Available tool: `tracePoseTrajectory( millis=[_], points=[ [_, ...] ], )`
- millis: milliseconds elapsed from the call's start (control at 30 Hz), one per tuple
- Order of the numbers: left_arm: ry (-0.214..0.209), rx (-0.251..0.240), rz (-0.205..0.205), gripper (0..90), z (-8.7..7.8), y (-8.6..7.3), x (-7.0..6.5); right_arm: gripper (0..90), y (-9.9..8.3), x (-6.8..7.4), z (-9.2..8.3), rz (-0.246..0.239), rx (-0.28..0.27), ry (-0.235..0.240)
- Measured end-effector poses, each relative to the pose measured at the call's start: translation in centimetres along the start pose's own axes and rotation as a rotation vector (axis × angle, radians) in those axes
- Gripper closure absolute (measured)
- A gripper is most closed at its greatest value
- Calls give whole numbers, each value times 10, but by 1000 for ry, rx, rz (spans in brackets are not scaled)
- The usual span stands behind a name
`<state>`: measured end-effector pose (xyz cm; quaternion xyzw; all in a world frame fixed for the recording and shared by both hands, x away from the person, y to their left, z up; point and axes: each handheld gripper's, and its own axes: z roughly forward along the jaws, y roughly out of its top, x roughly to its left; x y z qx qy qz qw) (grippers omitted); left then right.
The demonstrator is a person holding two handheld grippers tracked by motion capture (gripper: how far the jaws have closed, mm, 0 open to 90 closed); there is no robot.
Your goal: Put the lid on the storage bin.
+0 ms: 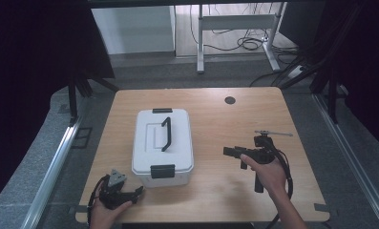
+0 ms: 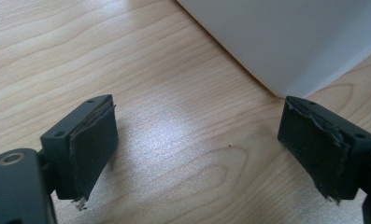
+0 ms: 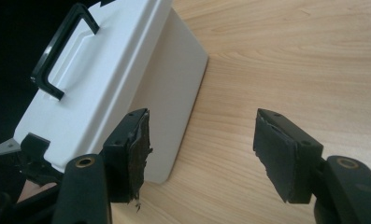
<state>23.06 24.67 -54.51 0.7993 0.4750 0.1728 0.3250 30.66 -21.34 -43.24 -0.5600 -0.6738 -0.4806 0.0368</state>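
While both claws stand wide and empty, our right claw (image 1: 231, 152) could knock the white plastic box (image 1: 162, 145) with black handle, mid-table (image 1: 215, 200), against our left claw (image 1: 138, 191) resting by its near corner.

High view overhead facing forward, claw views low, close — sharing white box (image 1: 163, 147).

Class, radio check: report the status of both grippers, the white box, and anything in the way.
Left gripper open, empty, beside box corner. Right gripper open, empty, pointed toward white lidded box. Box latched shut, black handle raised. Bare wooden table between; nothing blocking.
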Motion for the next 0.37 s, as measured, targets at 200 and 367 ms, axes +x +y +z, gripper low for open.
tracePoseTrajectory(
  millis=[200,367],
  points=[
    [0,0,0,119,0,0,0,364,-10,-11,0,7,-2,21],
    [-4,-2,0,118,0,0,1,360,-13,-14,0,1,1,29]
  ],
)
